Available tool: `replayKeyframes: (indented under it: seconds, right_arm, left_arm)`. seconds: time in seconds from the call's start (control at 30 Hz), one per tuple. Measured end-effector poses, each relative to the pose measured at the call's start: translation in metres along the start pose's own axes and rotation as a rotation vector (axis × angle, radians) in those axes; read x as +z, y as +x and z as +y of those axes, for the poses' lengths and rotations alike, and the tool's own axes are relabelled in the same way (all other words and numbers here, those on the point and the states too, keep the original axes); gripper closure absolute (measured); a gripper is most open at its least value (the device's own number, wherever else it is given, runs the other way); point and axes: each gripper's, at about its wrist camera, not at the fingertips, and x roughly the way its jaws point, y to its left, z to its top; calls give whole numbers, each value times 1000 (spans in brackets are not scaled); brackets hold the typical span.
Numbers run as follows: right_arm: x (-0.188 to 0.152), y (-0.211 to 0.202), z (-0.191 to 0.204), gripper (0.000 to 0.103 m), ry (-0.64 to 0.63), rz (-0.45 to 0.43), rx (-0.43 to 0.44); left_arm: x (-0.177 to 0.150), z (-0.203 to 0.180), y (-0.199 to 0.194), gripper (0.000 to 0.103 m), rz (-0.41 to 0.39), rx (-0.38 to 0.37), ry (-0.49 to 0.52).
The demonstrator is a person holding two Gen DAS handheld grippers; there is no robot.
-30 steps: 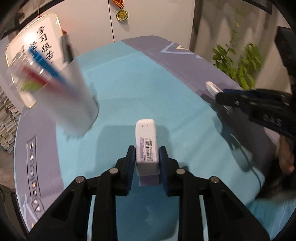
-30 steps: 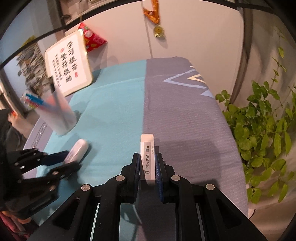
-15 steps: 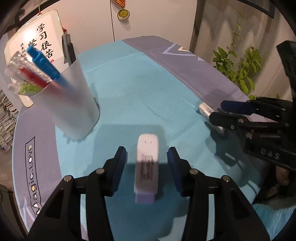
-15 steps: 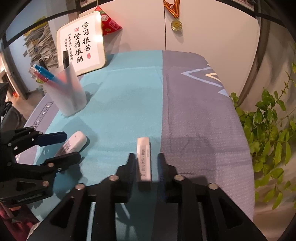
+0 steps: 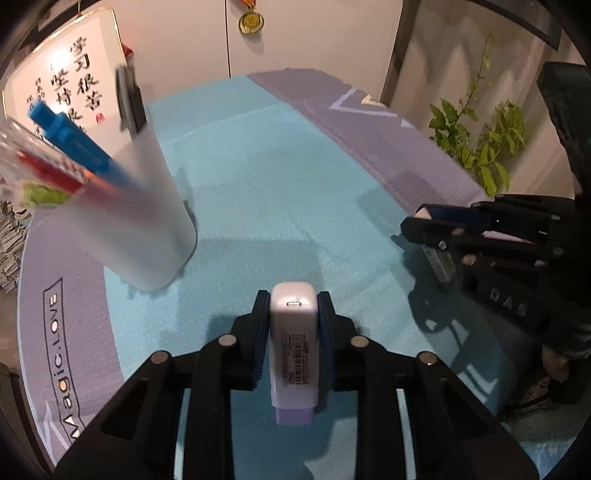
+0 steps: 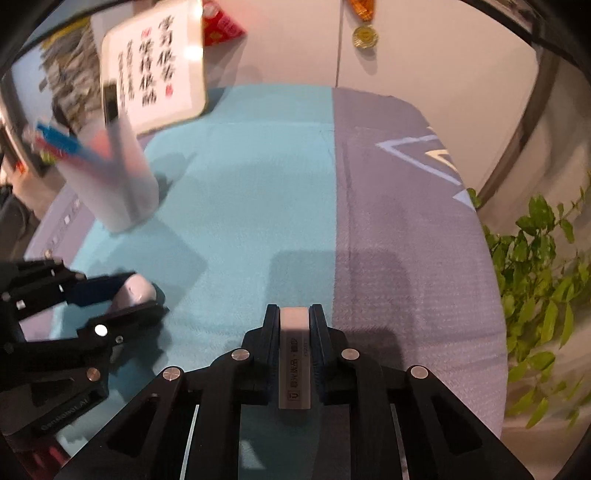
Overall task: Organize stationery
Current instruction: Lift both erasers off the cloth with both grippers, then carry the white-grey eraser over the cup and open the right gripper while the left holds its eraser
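My left gripper point(image 5: 293, 306) has its jaws closing, and the pads press on a white correction tape point(image 5: 293, 354) with a barcode label and a lilac end. It hangs just above the turquoise cloth. My right gripper point(image 6: 294, 312) also has its jaws closing, with the pads pressed on a white eraser point(image 6: 294, 354) in a printed sleeve. A frosted pen cup point(image 5: 140, 221) with blue and red pens point(image 5: 70, 140) stands at the far left. From the right wrist, the left gripper point(image 6: 144, 295) and the correction tape point(image 6: 136, 290) show at the left, the pen cup point(image 6: 118, 184) behind them.
The round table wears a turquoise and grey-purple cloth point(image 5: 266, 177). A framed calligraphy board point(image 6: 159, 74) leans at the back left. A green plant point(image 6: 546, 280) stands past the table's right edge. A medal point(image 5: 251, 22) hangs on the wall behind.
Half a second ago both grippers stood open around their items on the cloth. Now both have shut on them again, the left on the correction tape, the right on the eraser.
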Motion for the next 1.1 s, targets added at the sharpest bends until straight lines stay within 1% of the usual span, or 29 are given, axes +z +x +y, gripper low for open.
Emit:
replayKeyframes:
  seconds: [0.13, 0.27, 0.47, 0.7, 0.93, 1.1]
  right_arm:
    - [2, -21, -3, 86, 31, -57, 13]
    - [1, -35, 1, 86, 39, -88, 14]
    - [5, -56, 12, 86, 46, -143, 30]
    - [15, -80, 22, 86, 84, -218, 110]
    - [31, -92, 45, 86, 66, -252, 124]
    - [50, -105, 68, 86, 17, -298, 126]
  left_arm:
    - [-1, -1, -16, 80, -41, -8, -1]
    - [-6, -1, -32, 80, -78, -13, 2]
    - [-14, 8, -54, 80, -132, -27, -27]
    - [-23, 23, -73, 80, -180, -24, -78]
    - [-35, 36, -91, 80, -218, -25, -108]
    - [-40, 50, -100, 80, -242, -9, -133]
